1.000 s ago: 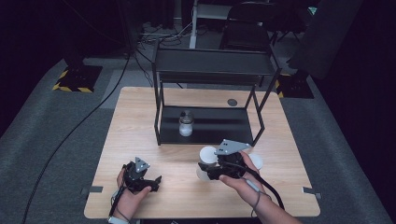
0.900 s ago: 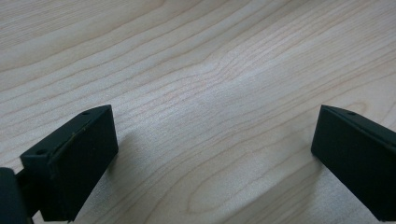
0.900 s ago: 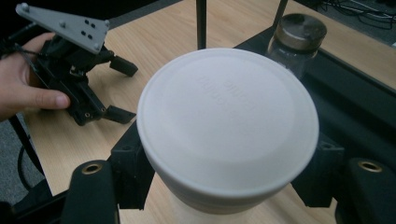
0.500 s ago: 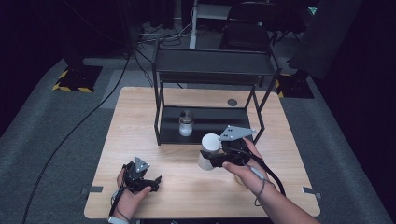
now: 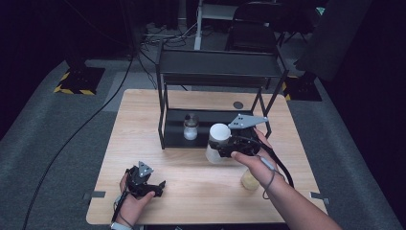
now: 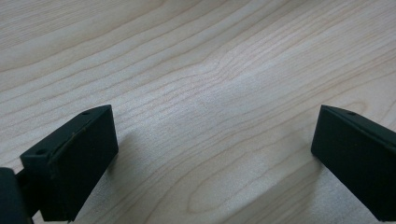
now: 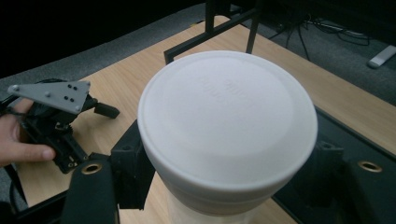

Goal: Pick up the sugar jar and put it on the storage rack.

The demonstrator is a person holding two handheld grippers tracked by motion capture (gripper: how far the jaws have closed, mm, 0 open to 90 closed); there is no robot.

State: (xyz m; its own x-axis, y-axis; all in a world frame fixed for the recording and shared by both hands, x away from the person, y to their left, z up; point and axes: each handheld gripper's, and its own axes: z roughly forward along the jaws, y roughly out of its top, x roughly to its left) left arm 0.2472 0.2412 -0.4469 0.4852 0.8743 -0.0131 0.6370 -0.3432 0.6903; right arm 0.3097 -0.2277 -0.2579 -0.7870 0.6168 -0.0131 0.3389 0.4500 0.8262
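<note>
Since the earlier frames, the right gripper (image 5: 221, 149) has carried the white-lidded jar (image 5: 218, 142) forward to the rack's (image 5: 165, 125) front edge; its jaws pinch the jar below the lid. Nearest, the left gripper (image 5: 152, 188) rests on the table (image 5: 143, 115), jaws spread, empty. A yellowish jar (image 5: 249, 180) stands beside the right forearm. Farther back, a small lidded jar (image 5: 190, 127) sits on the rack's lower shelf; contents unclear.

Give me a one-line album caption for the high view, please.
Right gripper lifts a white-lidded jar toward the black shelf rack; left gripper rests open on the wooden table.
</note>
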